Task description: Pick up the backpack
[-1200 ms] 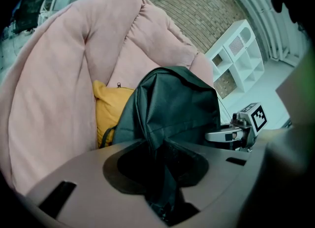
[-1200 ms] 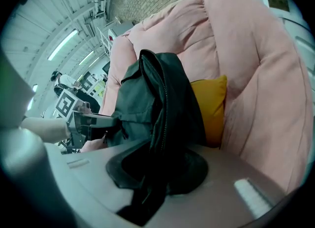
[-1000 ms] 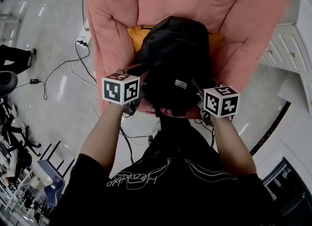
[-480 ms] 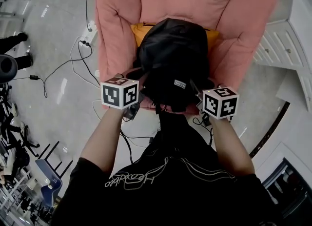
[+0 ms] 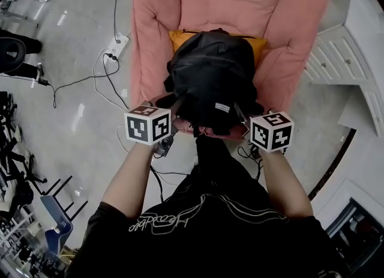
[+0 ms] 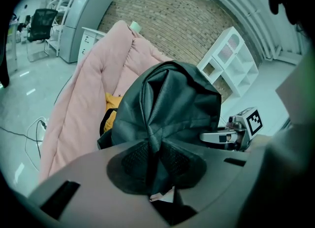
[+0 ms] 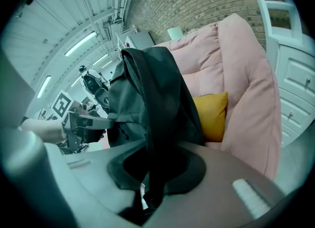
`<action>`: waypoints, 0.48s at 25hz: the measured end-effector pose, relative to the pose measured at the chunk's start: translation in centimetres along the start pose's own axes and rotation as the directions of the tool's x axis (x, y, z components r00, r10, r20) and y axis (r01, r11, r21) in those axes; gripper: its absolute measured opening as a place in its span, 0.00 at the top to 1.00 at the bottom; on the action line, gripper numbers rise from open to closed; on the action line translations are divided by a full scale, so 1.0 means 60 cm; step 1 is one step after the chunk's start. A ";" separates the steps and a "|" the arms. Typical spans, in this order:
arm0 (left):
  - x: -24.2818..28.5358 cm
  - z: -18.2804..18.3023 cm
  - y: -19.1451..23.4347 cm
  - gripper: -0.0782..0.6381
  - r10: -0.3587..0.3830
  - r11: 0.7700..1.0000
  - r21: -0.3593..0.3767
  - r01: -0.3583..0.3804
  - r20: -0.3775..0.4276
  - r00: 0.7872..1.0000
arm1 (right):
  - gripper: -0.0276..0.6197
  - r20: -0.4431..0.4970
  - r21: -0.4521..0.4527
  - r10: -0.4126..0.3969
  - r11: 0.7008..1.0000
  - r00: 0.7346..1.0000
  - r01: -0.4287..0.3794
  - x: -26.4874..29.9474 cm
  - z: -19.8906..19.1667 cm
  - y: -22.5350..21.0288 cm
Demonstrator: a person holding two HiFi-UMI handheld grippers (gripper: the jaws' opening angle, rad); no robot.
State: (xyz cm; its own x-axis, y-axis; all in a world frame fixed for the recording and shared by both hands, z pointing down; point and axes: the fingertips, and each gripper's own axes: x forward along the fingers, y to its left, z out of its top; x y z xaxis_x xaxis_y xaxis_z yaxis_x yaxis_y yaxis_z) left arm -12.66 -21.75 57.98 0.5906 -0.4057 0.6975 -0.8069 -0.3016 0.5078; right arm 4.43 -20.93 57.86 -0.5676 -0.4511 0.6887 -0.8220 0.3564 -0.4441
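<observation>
Left gripper [image 6: 158,173] (jaws just closed further) and right gripper [image 7: 147,173] both pinch backpack [image 5: 210,81] fabric over the armchair [image 5: 222,0] seat; grab done, lifting clear likely remains.

Left forearm [image 5: 129,175] and right forearm [image 5: 282,178] are reaching forward in parallel. Left gripper [image 6: 158,188], jaws just closing, is pinching backpack [image 5: 210,78] fabric between its fingers. Right gripper [image 7: 145,192] is clamping likewise, both angling downward.

The person wears a black short-sleeved T-shirt [image 5: 204,217] with pale cursive lettering and curved lines. The left gripper [image 6: 160,195] and right gripper [image 7: 147,195] are grey, each topped by a white cube [image 5: 147,125] bearing black square markers.
</observation>
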 end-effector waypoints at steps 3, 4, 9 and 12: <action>-0.034 0.003 -0.017 0.80 0.009 1.000 0.017 -0.010 0.031 0.999 | 0.87 0.030 -0.026 0.016 1.000 0.999 -0.015 -0.024 0.009 0.023; -0.045 0.001 -0.025 0.80 0.011 1.000 0.020 -0.011 0.037 0.999 | 0.87 0.036 -0.032 0.019 0.999 0.999 -0.018 -0.036 0.009 0.031; -0.102 -0.003 -0.065 0.81 0.019 0.999 0.048 -0.022 0.068 0.998 | 0.88 0.077 -0.066 0.026 0.998 0.997 -0.021 -0.090 0.015 0.069; -0.140 -0.010 -0.084 0.81 0.017 0.998 0.058 -0.022 0.094 0.995 | 0.88 0.098 -0.086 0.039 0.996 0.994 -0.030 -0.121 0.014 0.100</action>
State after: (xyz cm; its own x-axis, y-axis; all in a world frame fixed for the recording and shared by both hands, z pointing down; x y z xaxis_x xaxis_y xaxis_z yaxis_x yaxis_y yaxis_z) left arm -13.56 -16.31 49.84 0.5747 -0.4898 0.6556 -0.8184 -0.3422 0.4617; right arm 3.61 -16.22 49.70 -0.6007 -0.5148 0.6117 -0.7976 0.4389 -0.4138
